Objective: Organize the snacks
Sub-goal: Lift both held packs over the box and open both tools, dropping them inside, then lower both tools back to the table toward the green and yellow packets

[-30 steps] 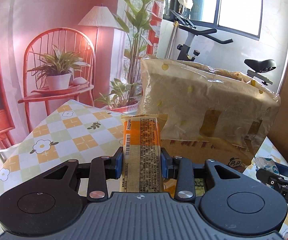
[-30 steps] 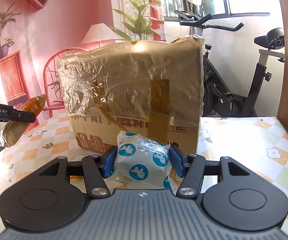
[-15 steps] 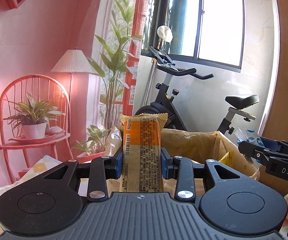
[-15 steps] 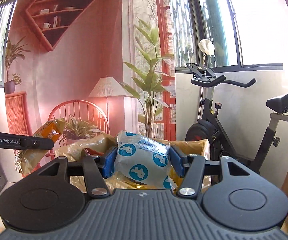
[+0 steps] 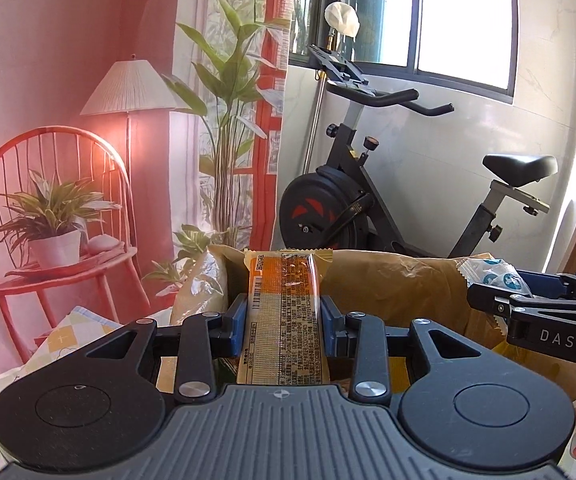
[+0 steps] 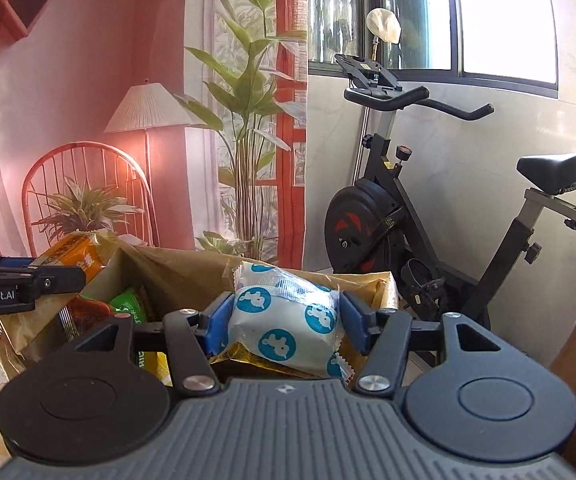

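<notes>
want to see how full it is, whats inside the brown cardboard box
Inside the brown cardboard box, the right wrist view shows a green packet, a red-orange packet and a yellow wrapper. The gripper bodies and box walls cover the rest, so its fill level can't be judged.

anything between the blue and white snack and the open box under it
Nothing visible does. The blue-and-white snack pack sits between the right gripper's opening jaws, above the open cardboard box. The box mouth is uncovered; packets already lie inside. The left gripper with its orange bar is off at the left rim.
</notes>
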The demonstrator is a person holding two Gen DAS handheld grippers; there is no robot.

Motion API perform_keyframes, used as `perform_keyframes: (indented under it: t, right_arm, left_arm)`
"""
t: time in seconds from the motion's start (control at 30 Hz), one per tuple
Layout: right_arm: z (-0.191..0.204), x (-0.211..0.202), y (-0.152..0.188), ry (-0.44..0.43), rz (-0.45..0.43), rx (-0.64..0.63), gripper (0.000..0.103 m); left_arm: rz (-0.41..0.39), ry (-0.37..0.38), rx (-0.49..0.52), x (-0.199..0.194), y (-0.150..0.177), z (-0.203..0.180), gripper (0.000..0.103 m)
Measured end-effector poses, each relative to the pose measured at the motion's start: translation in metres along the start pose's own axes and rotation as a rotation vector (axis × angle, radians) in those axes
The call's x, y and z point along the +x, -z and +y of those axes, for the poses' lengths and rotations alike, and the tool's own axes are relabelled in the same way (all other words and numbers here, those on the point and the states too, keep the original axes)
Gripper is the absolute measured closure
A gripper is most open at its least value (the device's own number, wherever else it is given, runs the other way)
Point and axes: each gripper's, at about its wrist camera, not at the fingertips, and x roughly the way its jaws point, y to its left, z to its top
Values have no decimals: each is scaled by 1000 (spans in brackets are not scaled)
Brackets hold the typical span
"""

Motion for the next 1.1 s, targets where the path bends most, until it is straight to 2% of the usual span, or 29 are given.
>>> perform_keyframes:
  t: [0.07,0.1,0.13,0.2,0.33,0.53,0.67,0.83,0.97,1.1]
  right_arm:
    - [-2,-1,3,-2,7,16,37]
    - [-3,-4,4,-1,3,24,32]
    - [-3,-7,5,1,-13,31,31]
    - [-2,-12,3,-2,-26,38,27]
    - [1,-23,3,-17,-30,34,26]
    - [5,-45,10,-32,-20,67,26]
    - [6,-64,18,-23,-16,112,26]
    - [17,-86,30,5,-14,117,26]
    - [26,-107,40,2,-22,127,26]
    - [35,-124,53,-15,-19,128,26]
  left_arm:
    - [10,11,-17,-1,0,5,63]
    - [13,15,-14,-1,-1,7,58]
    - [11,17,-6,-3,-2,7,48]
    - [-5,11,15,-8,-3,8,39]
    - [3,5,27,-19,-7,10,30]
    - [2,24,80,-50,-1,16,29]
    - [8,23,67,-71,7,25,29]
    - [4,22,107,-100,18,32,29]
    - [34,29,110,-119,29,45,29]
    - [70,5,87,-130,44,60,29]
